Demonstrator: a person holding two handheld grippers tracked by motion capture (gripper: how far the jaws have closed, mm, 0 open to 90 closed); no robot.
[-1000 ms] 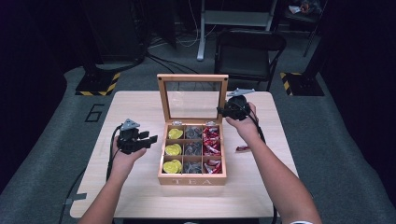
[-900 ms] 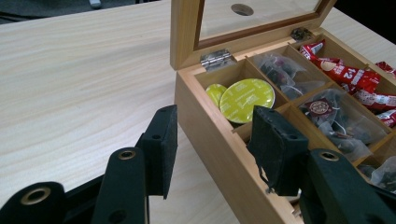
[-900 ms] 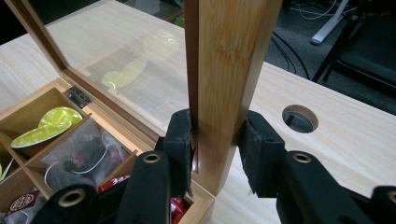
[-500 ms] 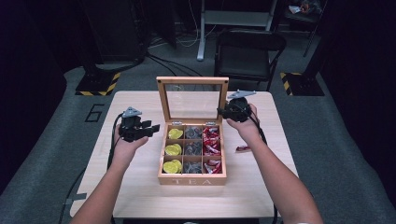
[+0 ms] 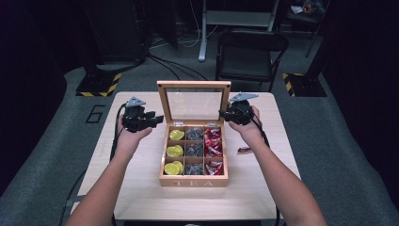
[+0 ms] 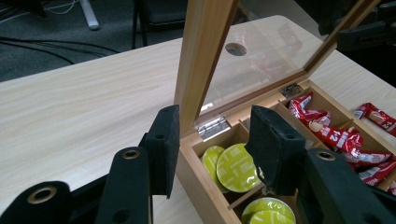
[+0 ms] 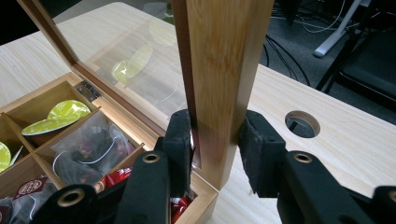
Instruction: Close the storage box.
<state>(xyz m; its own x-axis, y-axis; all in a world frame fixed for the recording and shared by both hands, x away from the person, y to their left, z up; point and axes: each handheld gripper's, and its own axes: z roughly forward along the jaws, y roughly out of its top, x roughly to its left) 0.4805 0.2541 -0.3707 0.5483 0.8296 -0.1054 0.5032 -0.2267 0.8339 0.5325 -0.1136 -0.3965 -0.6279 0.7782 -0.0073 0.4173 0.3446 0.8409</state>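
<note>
Lid (image 5: 194, 104) of the wooden tea box (image 5: 193, 177) is held upright by the right gripper (image 5: 230, 114), whose black jaws are pressed against both faces of the lid's right frame edge, as seen in the right gripper view (image 7: 215, 140). The left gripper (image 5: 155, 120) is placed at the lid's left frame edge; in the left gripper view (image 6: 212, 140) the wooden edge is seen between its jaws, which have just been closing a little, but a gap is left on both sides and no contact can be made out. The lower part of that edge is hidden behind the jaws.

The box is set at the middle of the table (image 5: 263, 188), open, with the lid standing at its far side. Yellow-green capsules (image 5: 173, 151) are seen in the left compartments, grey bags (image 5: 194, 149) in the middle ones, and red sachets (image 5: 213, 147) in the right ones. The print on the sachets is too small to be read. Through the lid's glass pane the table is seen, overlaid with reflections of the contents. One red sachet (image 5: 244, 150) lies on the table right of the box, just beside the right forearm. The back of the room is dark, and little beyond a black chair (image 5: 250, 52) can be told.
</note>
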